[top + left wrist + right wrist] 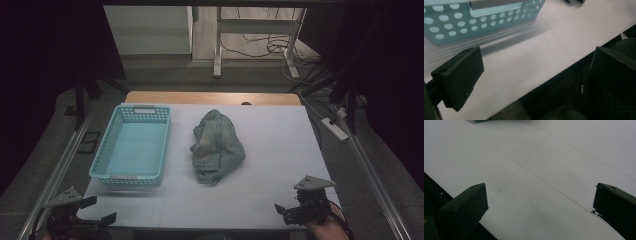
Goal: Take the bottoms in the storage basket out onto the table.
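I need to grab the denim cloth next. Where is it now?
In the high view, the crumpled denim cloth lies mid-table, just right of the blue basket.

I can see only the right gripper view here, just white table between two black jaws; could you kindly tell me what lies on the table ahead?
Observer: A crumpled blue-grey cloth lies near the middle of the table, apart from both tongs.
Operator: Thank you. Is there anything to put it in?
Observer: Yes, a light blue perforated basket stands left of the cloth, with nothing in it.
Operator: And where are the left tongs?
Observer: The left tongs are at the table's near left corner, jaws wide apart, just short of the basket's near wall.
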Demonstrator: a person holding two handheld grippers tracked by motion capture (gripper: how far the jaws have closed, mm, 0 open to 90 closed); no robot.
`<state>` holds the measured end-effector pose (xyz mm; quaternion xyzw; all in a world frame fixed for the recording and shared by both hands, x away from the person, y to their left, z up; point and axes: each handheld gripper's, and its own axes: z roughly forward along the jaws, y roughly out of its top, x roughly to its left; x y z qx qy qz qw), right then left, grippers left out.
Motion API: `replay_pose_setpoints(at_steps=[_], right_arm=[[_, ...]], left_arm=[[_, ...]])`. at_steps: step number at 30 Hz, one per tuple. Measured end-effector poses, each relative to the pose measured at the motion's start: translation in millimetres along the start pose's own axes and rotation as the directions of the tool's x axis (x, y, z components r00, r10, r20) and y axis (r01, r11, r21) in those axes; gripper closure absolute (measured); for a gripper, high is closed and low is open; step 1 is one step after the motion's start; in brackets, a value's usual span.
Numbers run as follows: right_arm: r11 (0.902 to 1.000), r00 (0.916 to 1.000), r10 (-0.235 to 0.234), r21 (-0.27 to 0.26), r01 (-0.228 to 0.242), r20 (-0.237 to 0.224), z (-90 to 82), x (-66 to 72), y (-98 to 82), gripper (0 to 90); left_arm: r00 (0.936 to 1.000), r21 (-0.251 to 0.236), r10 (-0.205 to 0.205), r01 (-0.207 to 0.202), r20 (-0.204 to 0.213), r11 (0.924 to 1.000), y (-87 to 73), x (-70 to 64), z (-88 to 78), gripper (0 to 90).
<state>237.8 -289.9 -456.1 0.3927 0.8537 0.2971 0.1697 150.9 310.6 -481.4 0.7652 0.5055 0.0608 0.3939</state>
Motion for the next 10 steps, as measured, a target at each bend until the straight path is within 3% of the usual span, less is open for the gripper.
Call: replay_pose_setpoints(at_steps=[5,10], right_arm=[[1.0,1.0,-0.004,0.004,0.004,0.002,0.1,0.3,0.3,0.0],[0.9999,1.0,-0.007,0.008,0.007,0.004,0.6,0.3,-0.1,0.0]], left_arm=[[0.9999,0.024,0.008,-0.008,-0.007,0.9997,-0.1,-1.3,1.5,0.0],[1.0,0.018,0.002,-0.002,0.005,0.9998,0.8,-0.4,1.2,0.0]])
